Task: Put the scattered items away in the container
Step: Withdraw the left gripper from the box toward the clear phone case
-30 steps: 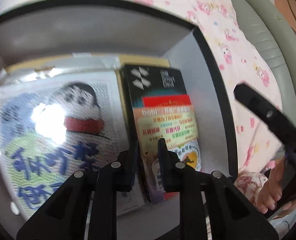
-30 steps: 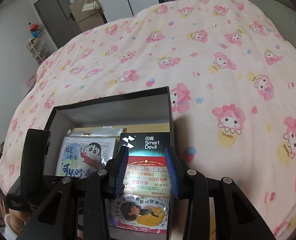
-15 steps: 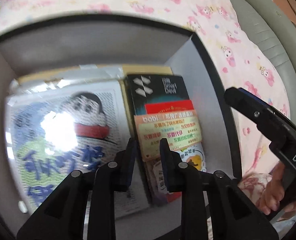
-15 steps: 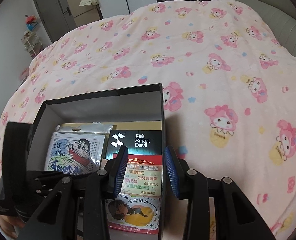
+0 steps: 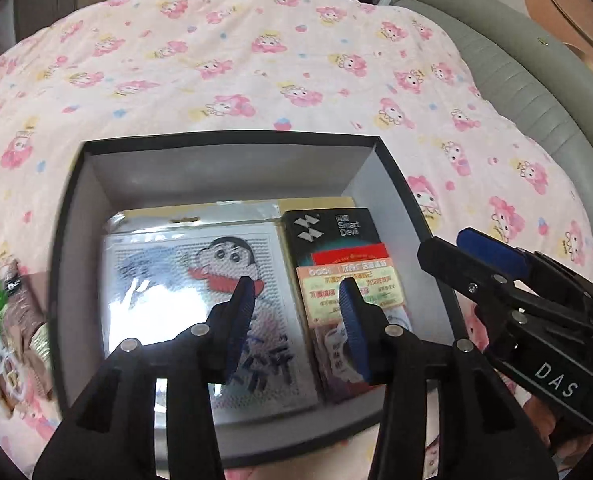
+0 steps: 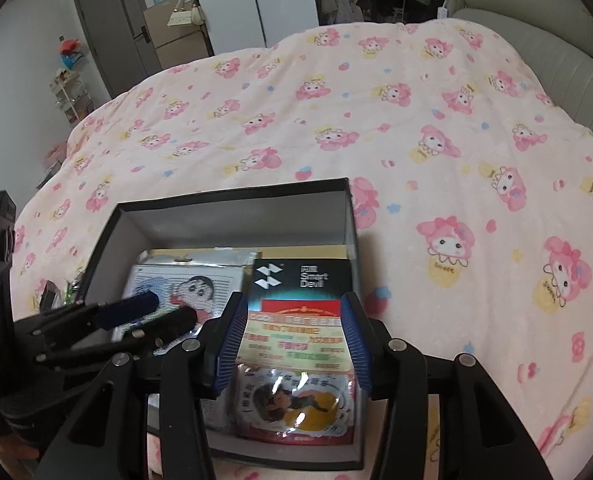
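Over the box (image 5: 232, 142) near the bed's near edge, left gripper (image 5: 294, 304) and right gripper (image 6: 292, 344) hang jaws apart, empty; leftover items (image 5: 20, 320) lie outside its left wall, so approach low, pinching flat edges squarely.

A: Where does the left wrist camera look from?
B: From close above the black box (image 5: 232, 138), angled down and forward over the pink bedspread (image 5: 224, 60).
A: And the right wrist camera?
B: Just beside it to the right, facing the same way. Both share the box (image 6: 232, 196) and bedspread (image 6: 436, 128).
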Motion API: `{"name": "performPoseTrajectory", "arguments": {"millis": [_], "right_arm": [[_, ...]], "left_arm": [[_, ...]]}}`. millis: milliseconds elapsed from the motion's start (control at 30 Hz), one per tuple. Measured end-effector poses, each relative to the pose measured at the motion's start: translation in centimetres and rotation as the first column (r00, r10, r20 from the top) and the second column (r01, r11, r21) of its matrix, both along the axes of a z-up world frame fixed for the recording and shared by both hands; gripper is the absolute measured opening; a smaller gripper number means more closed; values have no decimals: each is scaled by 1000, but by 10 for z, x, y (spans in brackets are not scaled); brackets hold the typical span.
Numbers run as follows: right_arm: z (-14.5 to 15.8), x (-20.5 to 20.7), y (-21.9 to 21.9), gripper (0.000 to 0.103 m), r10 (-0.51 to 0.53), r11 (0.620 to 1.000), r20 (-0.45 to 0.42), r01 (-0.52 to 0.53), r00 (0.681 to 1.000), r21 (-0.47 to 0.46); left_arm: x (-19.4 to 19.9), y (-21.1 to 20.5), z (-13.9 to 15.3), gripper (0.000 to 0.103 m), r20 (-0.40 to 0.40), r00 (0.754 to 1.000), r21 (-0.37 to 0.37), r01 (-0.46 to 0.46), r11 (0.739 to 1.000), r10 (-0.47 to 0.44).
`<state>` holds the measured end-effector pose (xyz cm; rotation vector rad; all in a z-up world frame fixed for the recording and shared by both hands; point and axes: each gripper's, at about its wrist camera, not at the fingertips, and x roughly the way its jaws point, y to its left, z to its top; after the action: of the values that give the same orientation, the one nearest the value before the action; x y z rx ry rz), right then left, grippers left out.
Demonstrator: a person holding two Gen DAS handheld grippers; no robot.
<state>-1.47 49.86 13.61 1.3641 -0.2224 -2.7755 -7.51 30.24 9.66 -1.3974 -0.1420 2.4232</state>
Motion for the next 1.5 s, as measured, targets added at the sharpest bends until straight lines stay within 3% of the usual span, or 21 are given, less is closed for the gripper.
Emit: {"name": "performPoseTrajectory", "arguments": {"millis": [267,567,767,1000,1500], "right_arm": [[27,31,-32,44,55,998,-49,-57,997,-23],[56,83,-73,44,115,992,-98,-120,989,-47],[62,119,-88,44,122,987,-101,-132,987,-95],[73,126,-124,44,192,976,-114,-202,975,-79],[58,115,-244,44,431,894,-64,-436,900,-100]], "left_arm": [[46,-39,42,44,-74,996,12,-49,999,50],[107,-75,69,44,-94,993,37,-69,997,72],[137,-86,71,44,-87,993,30,-77,997,80],[158,-124,82,44,-99,984,44,-147,988,151],[194,-243,58,44,-36,932,49,-359,932,360]]}}
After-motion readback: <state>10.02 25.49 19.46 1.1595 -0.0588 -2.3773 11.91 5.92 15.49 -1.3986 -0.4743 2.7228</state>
